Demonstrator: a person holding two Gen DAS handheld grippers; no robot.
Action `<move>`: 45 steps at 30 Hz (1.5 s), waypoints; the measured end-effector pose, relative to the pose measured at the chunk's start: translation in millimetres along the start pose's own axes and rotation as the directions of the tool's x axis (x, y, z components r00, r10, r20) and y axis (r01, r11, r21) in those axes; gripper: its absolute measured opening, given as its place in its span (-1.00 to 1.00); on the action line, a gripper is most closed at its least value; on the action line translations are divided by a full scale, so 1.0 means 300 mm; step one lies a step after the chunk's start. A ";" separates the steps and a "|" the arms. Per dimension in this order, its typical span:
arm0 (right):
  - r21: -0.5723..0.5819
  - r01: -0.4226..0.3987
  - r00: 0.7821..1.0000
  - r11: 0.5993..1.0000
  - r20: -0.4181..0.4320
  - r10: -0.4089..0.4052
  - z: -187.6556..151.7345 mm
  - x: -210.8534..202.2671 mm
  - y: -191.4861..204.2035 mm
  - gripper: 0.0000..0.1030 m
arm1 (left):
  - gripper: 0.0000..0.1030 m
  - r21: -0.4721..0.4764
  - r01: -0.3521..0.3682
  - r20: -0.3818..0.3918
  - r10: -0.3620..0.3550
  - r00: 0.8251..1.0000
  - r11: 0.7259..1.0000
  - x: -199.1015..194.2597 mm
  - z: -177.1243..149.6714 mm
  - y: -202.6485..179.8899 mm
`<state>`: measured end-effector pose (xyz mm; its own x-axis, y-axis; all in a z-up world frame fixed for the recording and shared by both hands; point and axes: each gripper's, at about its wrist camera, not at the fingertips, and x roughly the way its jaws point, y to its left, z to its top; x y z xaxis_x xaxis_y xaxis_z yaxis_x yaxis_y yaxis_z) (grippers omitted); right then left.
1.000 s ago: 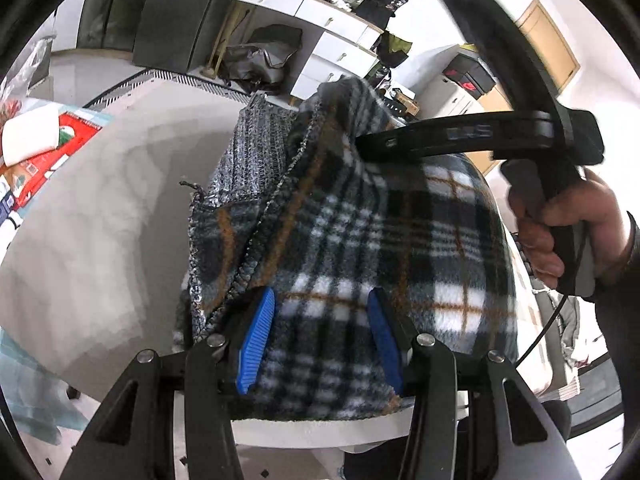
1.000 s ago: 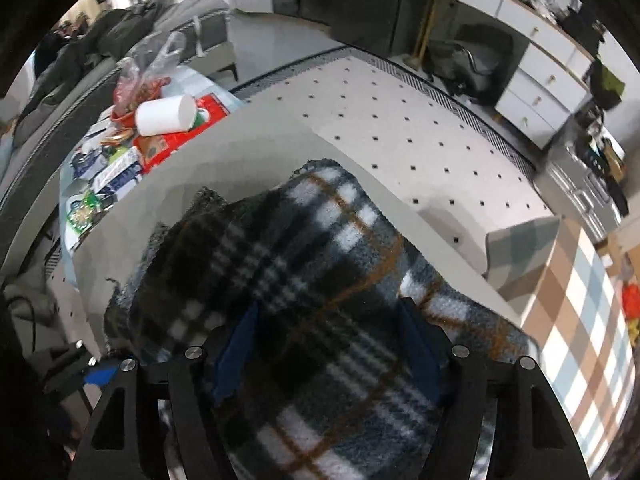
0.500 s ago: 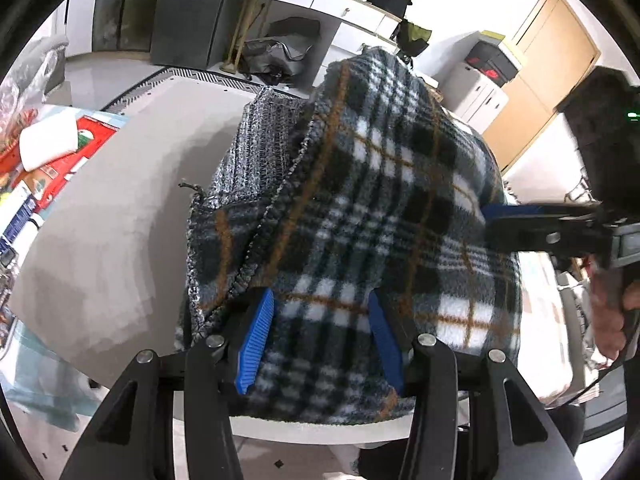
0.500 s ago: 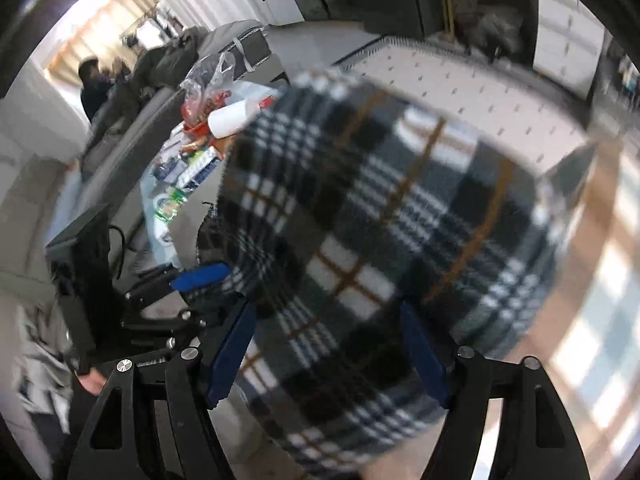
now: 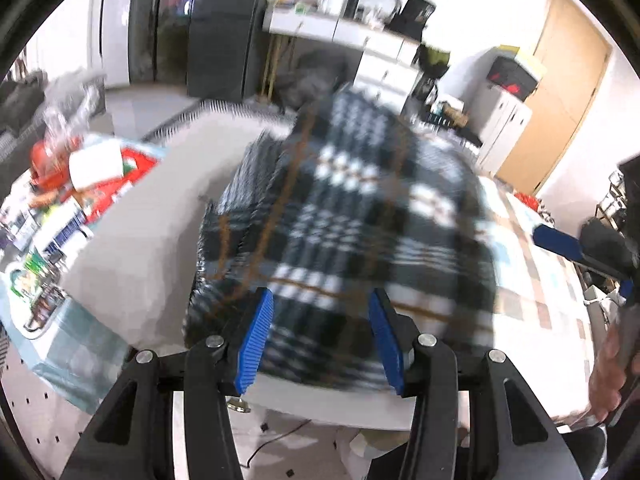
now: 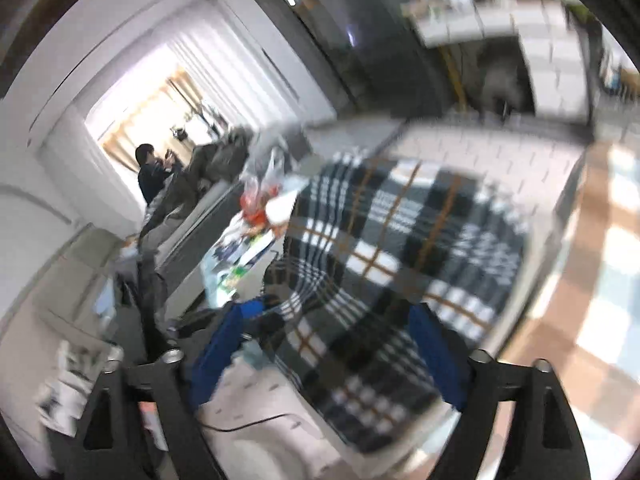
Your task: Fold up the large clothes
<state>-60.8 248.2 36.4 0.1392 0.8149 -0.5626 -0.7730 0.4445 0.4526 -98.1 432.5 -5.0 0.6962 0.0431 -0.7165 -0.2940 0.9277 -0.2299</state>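
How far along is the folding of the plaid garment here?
Done: the plaid garment is doubled into a thick bundle on the table. In hand: the left gripper clamps its near edge; the right gripper is opening, with cloth between its jaws. Left: releasing and flattening. Blur hides how neat it is.

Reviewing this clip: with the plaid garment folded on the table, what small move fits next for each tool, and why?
Probably release the left tool, whose pads appear to pinch the plaid fleece garment. The right tool is already opening, with fabric between its pads. The garment lies bunched on the grey mat, so regripping looks sensible.
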 end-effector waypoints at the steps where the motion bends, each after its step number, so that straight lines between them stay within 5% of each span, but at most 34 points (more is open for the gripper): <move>1: -0.024 0.019 0.999 1.000 0.044 -0.018 -0.026 -0.043 0.015 0.98 | -0.15 0.014 -0.009 0.034 0.008 0.999 1.000 -0.040 -0.015 -0.032; 4: -0.091 0.077 0.984 0.993 0.170 -0.060 -0.125 -0.174 0.085 0.99 | -0.07 0.044 -0.037 0.134 0.031 0.991 0.998 -0.151 -0.063 -0.114; 7: -0.070 0.113 0.954 0.991 0.286 -0.088 -0.221 -0.299 0.139 1.00 | 0.56 0.039 -0.065 0.271 0.052 0.961 0.997 -0.288 -0.129 -0.194; 12: -0.088 0.166 0.901 0.982 0.417 -0.115 -0.351 -0.471 0.195 1.00 | 0.58 0.105 -0.106 0.367 0.060 0.928 0.989 -0.432 -0.180 -0.298; 15: -0.108 0.256 0.854 0.960 0.491 -0.173 -0.431 -0.534 0.219 1.00 | 0.82 0.099 -0.125 0.437 0.069 0.897 0.987 -0.504 -0.233 -0.339; 17: -0.122 0.285 0.842 0.951 0.505 -0.187 -0.482 -0.554 0.240 1.00 | 0.93 0.081 -0.141 0.471 0.087 0.878 0.987 -0.536 -0.271 -0.353; 21: -0.048 0.303 0.822 0.952 0.519 -0.235 -0.581 -0.597 0.251 1.00 | 0.93 0.039 -0.086 0.463 0.058 0.885 0.996 -0.533 -0.305 -0.347; 26: -0.069 0.359 0.792 0.931 0.550 -0.265 -0.632 -0.615 0.310 1.00 | 0.93 0.053 -0.127 0.463 0.088 0.882 0.990 -0.539 -0.330 -0.364; 32: -0.113 0.336 0.798 0.935 0.562 -0.219 -0.651 -0.621 0.372 1.00 | 0.93 0.044 -0.162 0.506 0.118 0.855 0.986 -0.596 -0.377 -0.381; 45: -0.117 0.304 0.812 0.946 0.550 -0.193 -0.655 -0.601 0.406 1.00 | 0.93 0.067 -0.176 0.505 0.119 0.855 0.982 -0.603 -0.414 -0.399</move>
<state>-301.7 82.2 57.0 0.6029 0.7809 -0.1636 -0.7609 0.6244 0.1765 -270.1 267.5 70.3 0.8911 0.3343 -0.3069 -0.3675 0.9283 -0.0559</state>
